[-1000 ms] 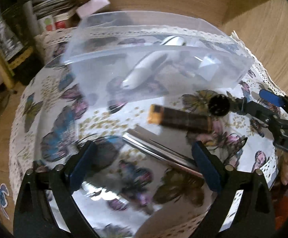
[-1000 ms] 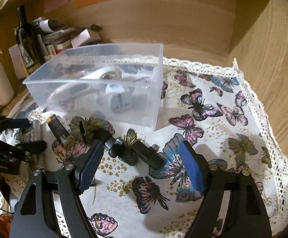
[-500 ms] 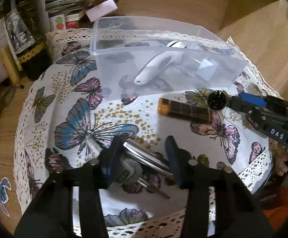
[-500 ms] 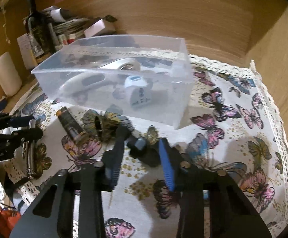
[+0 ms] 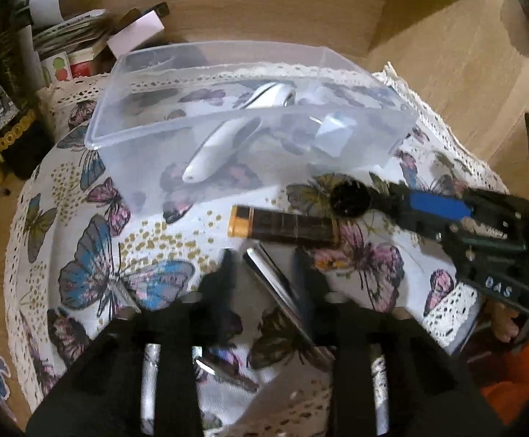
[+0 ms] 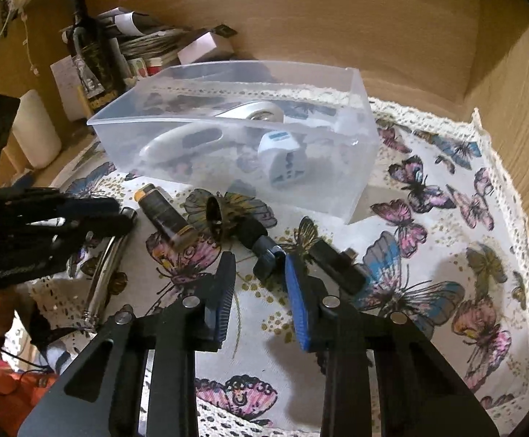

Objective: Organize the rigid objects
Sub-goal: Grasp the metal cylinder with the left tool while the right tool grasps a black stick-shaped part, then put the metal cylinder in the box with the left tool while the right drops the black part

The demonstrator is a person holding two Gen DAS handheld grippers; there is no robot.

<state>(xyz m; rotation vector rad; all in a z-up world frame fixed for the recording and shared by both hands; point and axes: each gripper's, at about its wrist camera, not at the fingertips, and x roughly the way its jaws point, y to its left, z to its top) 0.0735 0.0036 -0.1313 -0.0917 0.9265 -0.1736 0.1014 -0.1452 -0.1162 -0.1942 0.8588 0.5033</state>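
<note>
On the butterfly cloth [image 6: 446, 225], a slim, shiny metal bar [image 6: 106, 266] lies flat.

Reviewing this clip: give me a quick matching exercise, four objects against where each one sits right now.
Things:
1. white adapter
2. brown tube with orange cap
3. shiny metal bar
4. black mount

Places:
A. between the right hand-held gripper fingers
B. inside the clear bin
C. at the left hand-held gripper
D. on the butterfly cloth, in front of the bin

Pairs: 1-B, 2-D, 3-C, 4-A
</note>
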